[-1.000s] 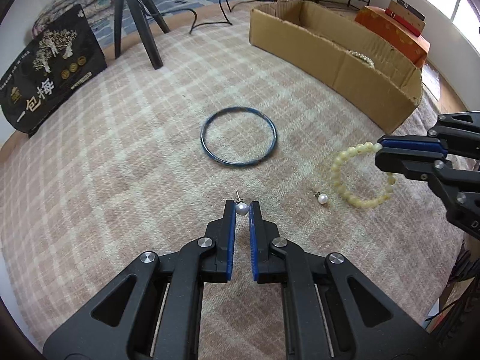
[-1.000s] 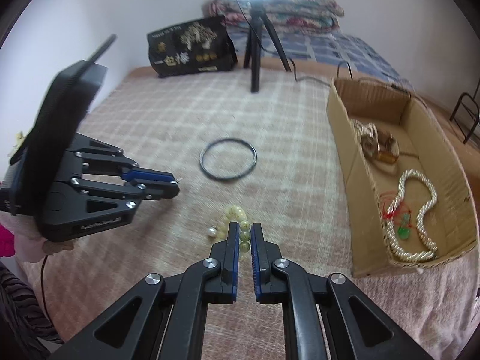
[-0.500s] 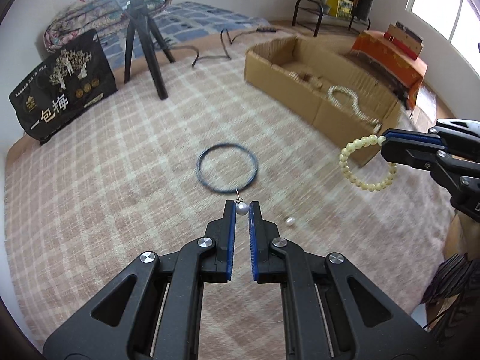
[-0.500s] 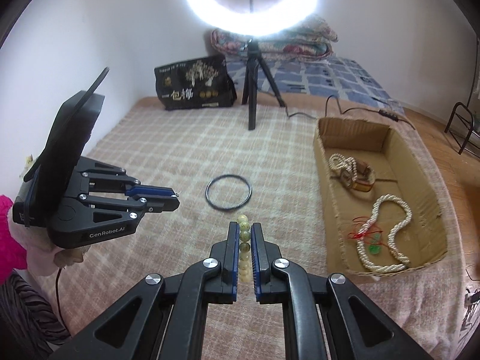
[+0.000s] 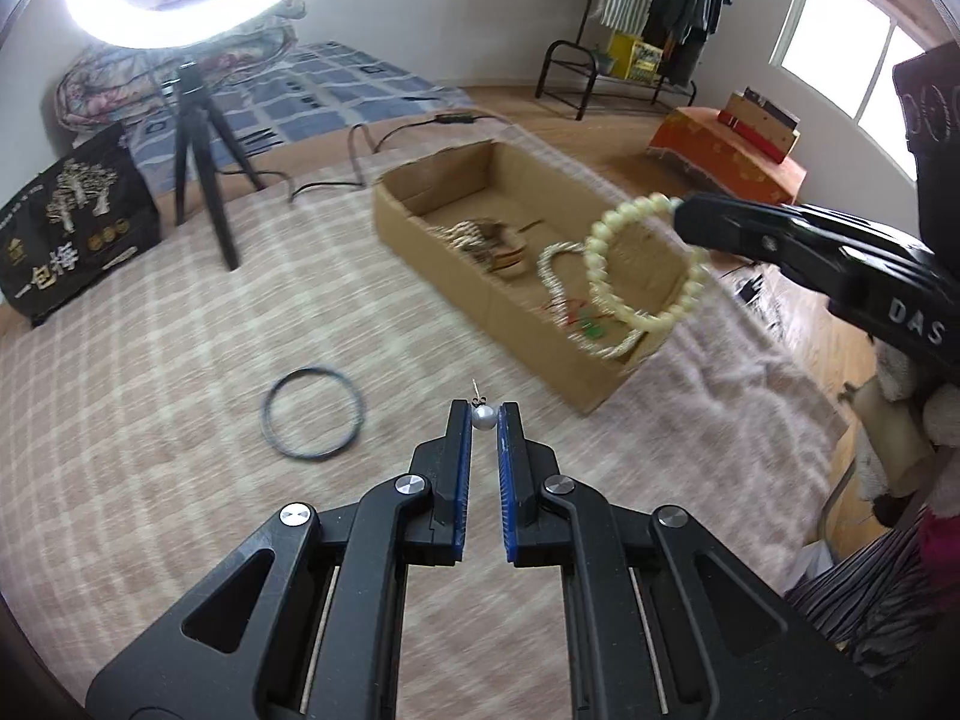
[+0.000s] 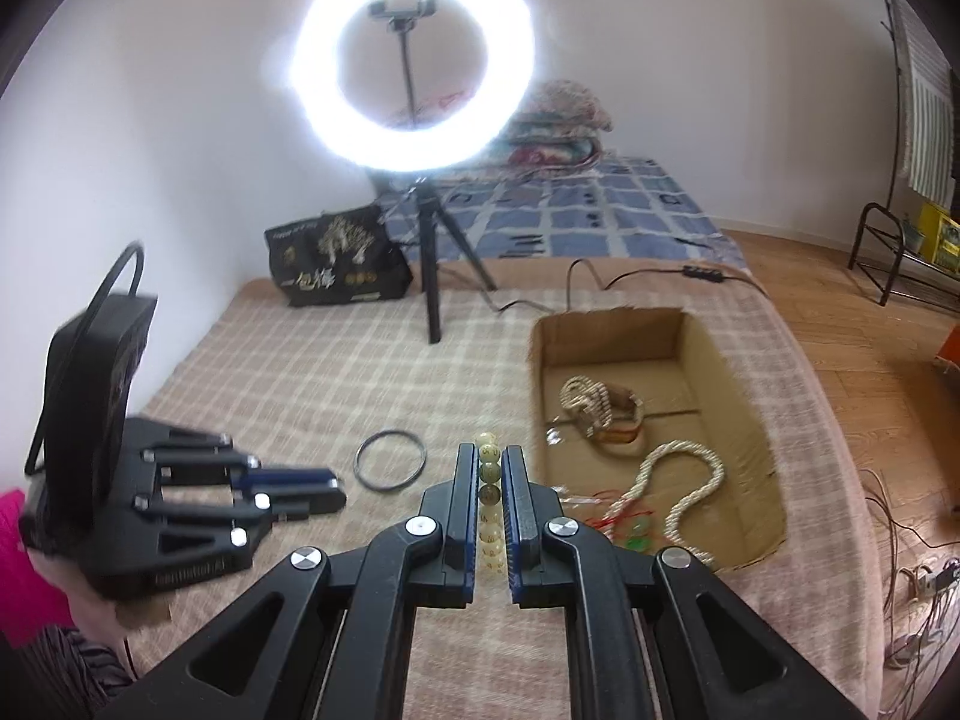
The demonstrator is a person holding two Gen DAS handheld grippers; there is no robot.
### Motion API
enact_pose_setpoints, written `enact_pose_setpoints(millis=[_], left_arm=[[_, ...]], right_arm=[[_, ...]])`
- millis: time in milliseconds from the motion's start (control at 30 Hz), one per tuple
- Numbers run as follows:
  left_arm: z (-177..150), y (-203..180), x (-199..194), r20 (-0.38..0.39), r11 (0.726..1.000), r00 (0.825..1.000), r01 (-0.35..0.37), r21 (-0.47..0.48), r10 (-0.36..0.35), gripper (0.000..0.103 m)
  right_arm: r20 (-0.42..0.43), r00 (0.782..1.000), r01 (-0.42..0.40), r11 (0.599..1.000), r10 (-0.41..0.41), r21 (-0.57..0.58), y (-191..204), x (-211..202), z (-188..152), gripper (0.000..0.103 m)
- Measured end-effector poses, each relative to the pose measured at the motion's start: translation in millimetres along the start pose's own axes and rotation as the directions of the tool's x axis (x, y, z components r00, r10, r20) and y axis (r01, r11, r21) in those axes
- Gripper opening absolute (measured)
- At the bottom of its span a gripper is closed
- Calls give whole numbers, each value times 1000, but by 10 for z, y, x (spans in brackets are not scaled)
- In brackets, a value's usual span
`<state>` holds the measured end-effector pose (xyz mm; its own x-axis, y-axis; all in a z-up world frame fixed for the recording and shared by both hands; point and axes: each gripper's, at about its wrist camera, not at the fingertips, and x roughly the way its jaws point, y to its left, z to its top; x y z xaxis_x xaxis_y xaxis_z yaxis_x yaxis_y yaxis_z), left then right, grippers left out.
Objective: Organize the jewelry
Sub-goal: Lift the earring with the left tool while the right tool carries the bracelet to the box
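Left wrist view: the left gripper (image 5: 483, 414) pinches a small pearl earring (image 5: 482, 416) at its fingertips, lifted above the checked blanket (image 5: 150, 420). A dark bangle (image 5: 313, 413) lies on the blanket ahead and to its left. Ahead and to the right, the right gripper (image 6: 491, 468) is clamped on a pale bead bracelet (image 5: 645, 264), held above the cardboard box (image 5: 528, 324), which contains a rope necklace (image 6: 678, 486).
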<state>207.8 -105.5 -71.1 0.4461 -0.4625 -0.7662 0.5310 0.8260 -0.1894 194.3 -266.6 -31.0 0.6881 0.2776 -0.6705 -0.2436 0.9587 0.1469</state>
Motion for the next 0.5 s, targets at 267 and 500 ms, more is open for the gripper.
enact_pose_setpoints(millis=[267,500], left_arm=[[139,-303,134,27,998,998,59,-16,-58,7],[264,-463,334,25,997,997,72,-8,-72,7]], right_arm=[[33,999,24,998,-26,51,-339,-63,191,5],[34,997,61,997,-63,41,-564,75,355,5]])
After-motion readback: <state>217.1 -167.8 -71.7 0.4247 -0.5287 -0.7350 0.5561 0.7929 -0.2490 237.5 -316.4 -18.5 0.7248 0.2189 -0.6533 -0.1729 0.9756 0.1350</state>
